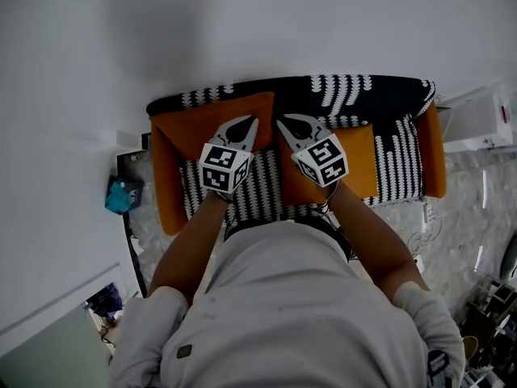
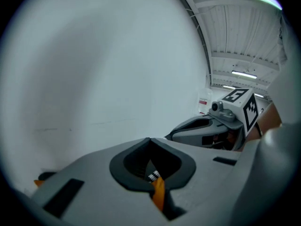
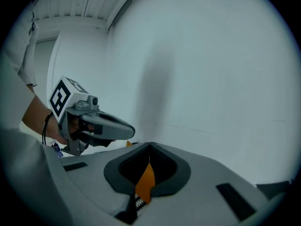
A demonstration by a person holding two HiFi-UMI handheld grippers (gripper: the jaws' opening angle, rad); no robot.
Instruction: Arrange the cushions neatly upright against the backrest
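Standing at the front of a small sofa (image 1: 262, 191), a person reaches both grippers out over its seat toward the backrest (image 1: 355, 95), which is covered in black fabric with white dashes. The left gripper (image 1: 249, 123) hangs above the left orange cushion (image 1: 194, 124). Its jaws are fully together with nothing clamped between them. In the left gripper view a sliver of orange fabric (image 2: 159, 194) shows only through the opening behind the tips, and the jaws point at a bare white wall (image 2: 94, 69). The right gripper (image 1: 284, 123) hangs just beside the left one, their tips near each other but apart. Its jaws are likewise closed and hold nothing. The right gripper view shows the same orange through its opening. The left orange cushion lies at the left end of the seat with its far edge against the backrest. The right orange cushion (image 1: 359, 164) sits further forward on the striped seat, with a strip of patterned cover visible between it and the backrest. Whether either cushion stands upright cannot be judged from this steep angle. Orange armrests (image 1: 434, 152) close off both ends of the sofa. A blue object (image 1: 121, 196) lies on the floor by the left end, and a white box (image 1: 481, 121) stands by the right end.
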